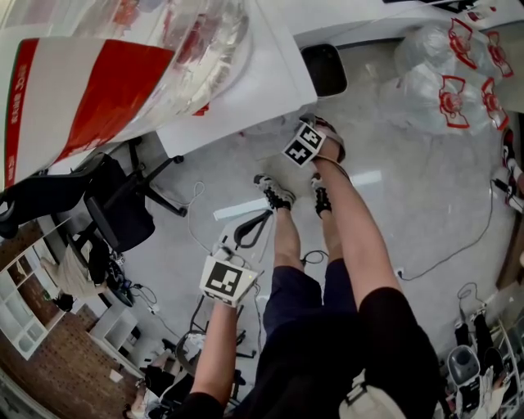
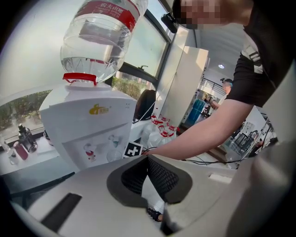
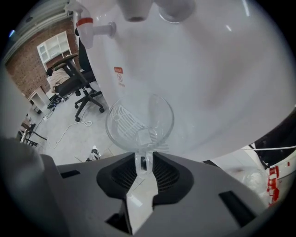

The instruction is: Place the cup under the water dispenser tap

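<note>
Judging from my right gripper view, the placing looks all but done: the clear cup (image 3: pixel 138 121) stands just beyond the fingertips, below the dispenser taps (image 3: pixel 135 10), upright, mouth up, long axis vertical. My right gripper (image 3: pixel 143 159) has its fingers apart astride the cup's near wall, seemingly not pinching it; only backing away is left. My left gripper (image 2: pixel 149 159) has its fingers together, empty.
</note>
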The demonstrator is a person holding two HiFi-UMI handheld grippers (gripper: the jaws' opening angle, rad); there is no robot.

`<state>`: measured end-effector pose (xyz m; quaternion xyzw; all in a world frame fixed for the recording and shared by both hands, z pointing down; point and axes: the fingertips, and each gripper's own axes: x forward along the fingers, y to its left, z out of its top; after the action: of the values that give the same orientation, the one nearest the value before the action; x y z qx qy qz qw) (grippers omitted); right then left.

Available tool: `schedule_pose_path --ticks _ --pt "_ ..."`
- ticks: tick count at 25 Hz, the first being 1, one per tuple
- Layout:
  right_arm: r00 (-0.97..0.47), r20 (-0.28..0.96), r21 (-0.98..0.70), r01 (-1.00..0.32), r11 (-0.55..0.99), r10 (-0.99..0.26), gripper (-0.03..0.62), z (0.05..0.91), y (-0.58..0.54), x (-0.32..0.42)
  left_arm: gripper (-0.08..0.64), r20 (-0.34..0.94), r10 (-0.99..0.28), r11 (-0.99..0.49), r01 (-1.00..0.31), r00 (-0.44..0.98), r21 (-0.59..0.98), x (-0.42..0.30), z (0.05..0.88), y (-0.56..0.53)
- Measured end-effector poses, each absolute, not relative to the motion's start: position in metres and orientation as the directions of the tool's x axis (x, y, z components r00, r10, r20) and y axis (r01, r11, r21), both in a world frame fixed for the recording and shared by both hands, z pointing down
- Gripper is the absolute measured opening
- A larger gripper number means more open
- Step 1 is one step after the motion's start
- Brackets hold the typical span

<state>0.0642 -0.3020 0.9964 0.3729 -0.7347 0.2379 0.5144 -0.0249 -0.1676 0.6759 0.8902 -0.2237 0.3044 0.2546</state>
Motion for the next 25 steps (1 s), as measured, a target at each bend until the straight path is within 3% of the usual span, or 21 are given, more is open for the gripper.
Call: schedule_pose_path --ticks 15,22,25 --pt "-0.172 0.902 0.106 -0.801 0.589 -0.397 0.15 0.973 -0.281 0.075 0.0 0.635 -0.266 -0.777 -0.552 0.725 0.304 -0.019 0.668 -0.176" --pt "-0.198 0.889 0.063 -0.839 0.54 -0.412 0.142 0.944 -0.258 0.088 -0.002 0.626 -0.286 -0.773 -0.561 0.726 0.297 -0.017 0.654 -0.167" --pt "-0.244 0.893 -0.016 -0.857 0.515 -0.379 0.075 0.926 -0.231 0.092 0.0 0.622 -0.301 -0.769 -0.57 0.723 0.291 -0.018 0.644 -0.163"
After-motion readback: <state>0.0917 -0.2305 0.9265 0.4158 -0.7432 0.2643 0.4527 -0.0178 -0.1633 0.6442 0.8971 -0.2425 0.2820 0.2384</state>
